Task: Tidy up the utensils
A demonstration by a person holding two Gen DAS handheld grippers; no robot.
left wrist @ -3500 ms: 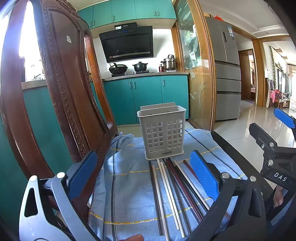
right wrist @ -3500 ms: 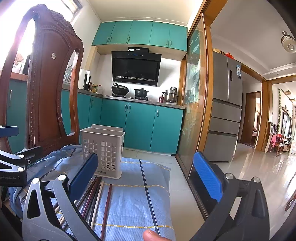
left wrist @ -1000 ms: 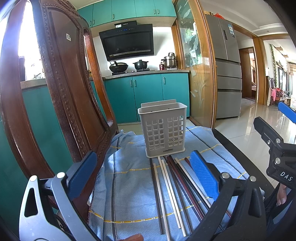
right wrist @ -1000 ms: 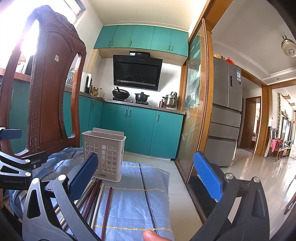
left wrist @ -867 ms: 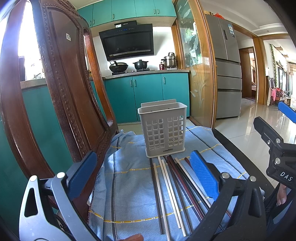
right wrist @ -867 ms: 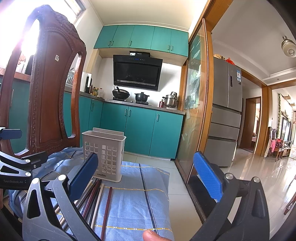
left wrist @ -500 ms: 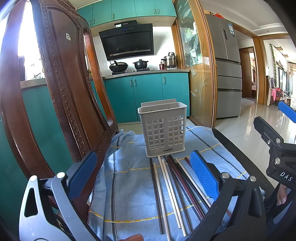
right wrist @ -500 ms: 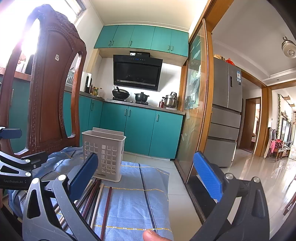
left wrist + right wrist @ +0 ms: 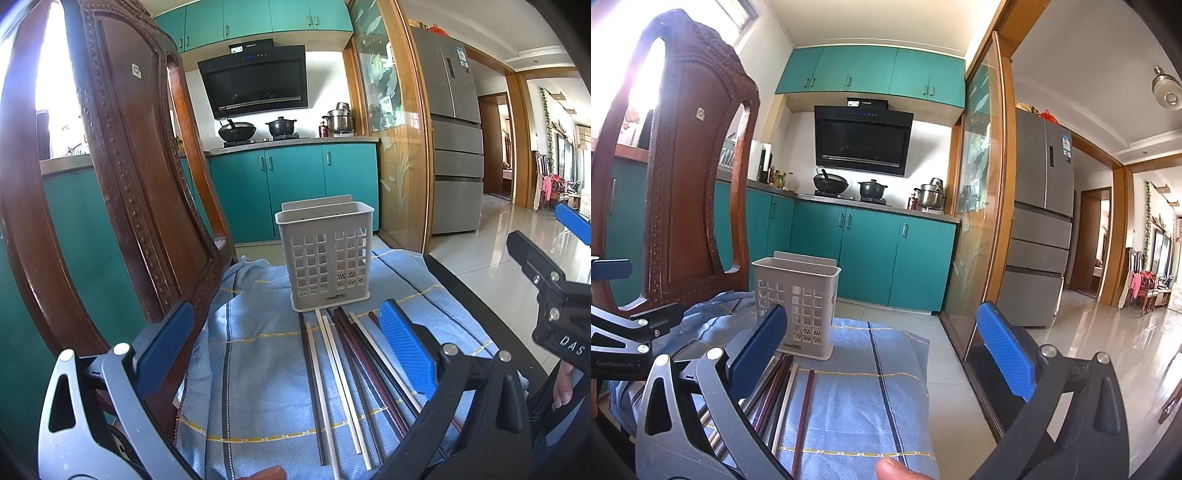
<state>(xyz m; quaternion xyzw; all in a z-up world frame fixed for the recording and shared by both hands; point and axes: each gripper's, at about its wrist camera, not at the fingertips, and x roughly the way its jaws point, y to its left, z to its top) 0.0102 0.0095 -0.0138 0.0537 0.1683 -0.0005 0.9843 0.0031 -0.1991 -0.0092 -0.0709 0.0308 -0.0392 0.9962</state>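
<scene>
Chopsticks (image 9: 343,373) lie side by side on blue cloth (image 9: 258,369) near white utensil basket (image 9: 325,254); left gripper (image 9: 284,350) and right gripper (image 9: 886,354) both spread wide, empty.

Since the earliest frames the left wrist view has tipped slightly: the utensil basket (image 9: 325,254) sits a little higher toward 12 o'clock, and the chopsticks (image 9: 343,373) with it. The right gripper (image 9: 554,258), at 3 o'clock there, has risen and edged outward. In the right wrist view the basket (image 9: 796,299) seems marginally higher, though fisheye distortion makes that uncertain.
</scene>
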